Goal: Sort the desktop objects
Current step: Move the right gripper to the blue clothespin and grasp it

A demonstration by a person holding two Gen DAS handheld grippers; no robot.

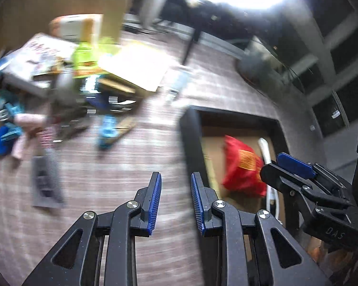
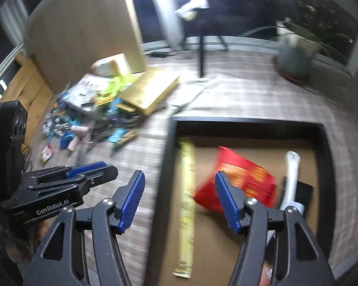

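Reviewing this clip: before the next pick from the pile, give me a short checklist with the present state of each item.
1. Left gripper empty, jaws apart: ok.
2. Right gripper empty, jaws wide apart: ok.
3. Red packet lying inside the black tray: ok.
4. Yellow stick packet and white item also inside the tray: ok.
5. Unsorted pile on the table, next target sharp enough to pick out: cannot tell, both views are motion-blurred.
6. Grippers apart from each other: ok.

Left gripper [image 1: 176, 199] and right gripper [image 2: 179, 199], both parted, holding nothing
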